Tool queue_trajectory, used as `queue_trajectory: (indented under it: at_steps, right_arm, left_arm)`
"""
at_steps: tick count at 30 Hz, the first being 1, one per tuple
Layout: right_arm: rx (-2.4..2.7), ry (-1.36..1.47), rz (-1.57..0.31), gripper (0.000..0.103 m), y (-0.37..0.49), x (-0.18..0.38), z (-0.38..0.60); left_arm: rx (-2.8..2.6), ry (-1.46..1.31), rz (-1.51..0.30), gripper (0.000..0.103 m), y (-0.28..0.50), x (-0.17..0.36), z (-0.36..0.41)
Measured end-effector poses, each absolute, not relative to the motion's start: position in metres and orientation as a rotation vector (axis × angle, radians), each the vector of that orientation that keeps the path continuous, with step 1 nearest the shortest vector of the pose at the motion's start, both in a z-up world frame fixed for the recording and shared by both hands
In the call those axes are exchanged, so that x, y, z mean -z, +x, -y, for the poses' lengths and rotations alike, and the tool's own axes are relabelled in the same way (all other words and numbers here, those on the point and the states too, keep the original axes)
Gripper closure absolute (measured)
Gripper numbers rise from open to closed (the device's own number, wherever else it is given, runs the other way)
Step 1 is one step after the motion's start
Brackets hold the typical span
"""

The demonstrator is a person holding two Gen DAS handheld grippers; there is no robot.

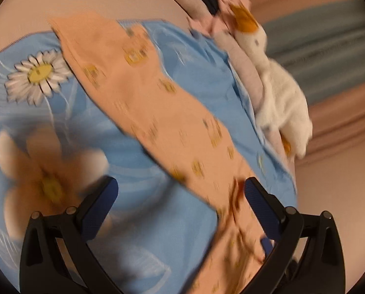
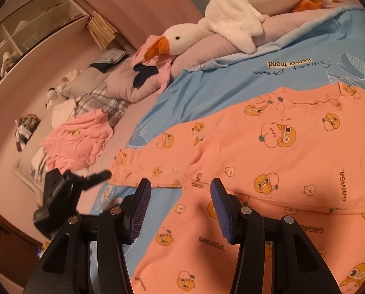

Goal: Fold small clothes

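The orange pajama top [image 2: 268, 144] lies flat on the blue bed sheet [image 2: 207, 85]. It has little yellow cartoon faces and the word GAGAGA printed on it. One long sleeve [image 2: 158, 159] stretches out flat from the top, toward the side of the sheet where the pink clothes are. In the left wrist view the same orange cloth [image 1: 162, 122] runs like a band across the sheet [image 1: 133, 147], past a white daisy print [image 1: 39, 73], but this view is blurry.

The right gripper [image 2: 180, 196] hangs just above the top, near where the sleeve meets the body. Its two blue pads are spread apart and hold nothing.

The left gripper [image 1: 180, 191] is also spread wide. Its right finger [image 1: 263, 205] is over the orange cloth, and cloth bunches up beside it. The blur makes it hard to tell if the finger touches the cloth. From the right wrist view, the left gripper [image 2: 101, 176] shows as a dark blurry shape near the end of the sleeve.

A white toy goose [image 2: 231, 22] rests on a pale purple pillow [image 2: 219, 46] at the far edge of the sheet. A crumpled pink garment [image 2: 77, 139] lies off the sheet, beyond the sleeve end.
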State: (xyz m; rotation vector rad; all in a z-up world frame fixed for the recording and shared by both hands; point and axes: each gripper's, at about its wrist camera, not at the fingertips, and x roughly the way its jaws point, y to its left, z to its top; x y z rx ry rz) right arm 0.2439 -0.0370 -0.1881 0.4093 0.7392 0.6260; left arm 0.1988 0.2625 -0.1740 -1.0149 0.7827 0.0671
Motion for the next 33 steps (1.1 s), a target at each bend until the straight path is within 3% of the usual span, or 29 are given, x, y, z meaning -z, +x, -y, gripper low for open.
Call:
queue_trajectory:
  at_steps: [7,11,13,15,17,20,26,33]
  right_arm:
    - [-0.604,0.454,-0.727,0.051,0.248,0.189,0.053]
    - [-0.596,0.474,-0.728,0.051,0.248,0.19,0.06]
    - [-0.591,0.472,-0.717,0.051,0.247,0.189,0.062]
    - [-0.587,0.472,-0.713,0.051,0.247,0.188,0.064]
    - [-0.587,0.476,-0.711,0.051,0.247,0.188,0.065]
    - [-0.584,0.475,-0.708,0.051,0.246,0.186,0.066]
    - [-0.558,0.479,-0.699,0.051,0.245,0.183,0.074]
    - [-0.486,0.502,-0.677,0.051,0.243,0.177,0.101]
  left_arm:
    - [-0.129,-1.233,-0.612,0.001,0.206,0.189,-0.314]
    - [-0.176,-1.343,-0.541,0.011,0.206,0.194,-0.334]
    - [-0.194,-1.361,-0.522,0.032,0.206,0.198,-0.342]
    - [-0.21,-1.378,-0.535,0.075,0.206,0.205,-0.345]
    - [-0.235,-1.407,-0.57,0.1,0.206,0.218,-0.35]
    - [-0.232,-1.413,-0.549,0.097,0.203,0.222,-0.351]
    - [-0.212,-1.174,-0.539,0.098,0.213,0.176,-0.328]
    - [-0.084,-0.732,-0.565,0.098,0.241,0.11,-0.236]
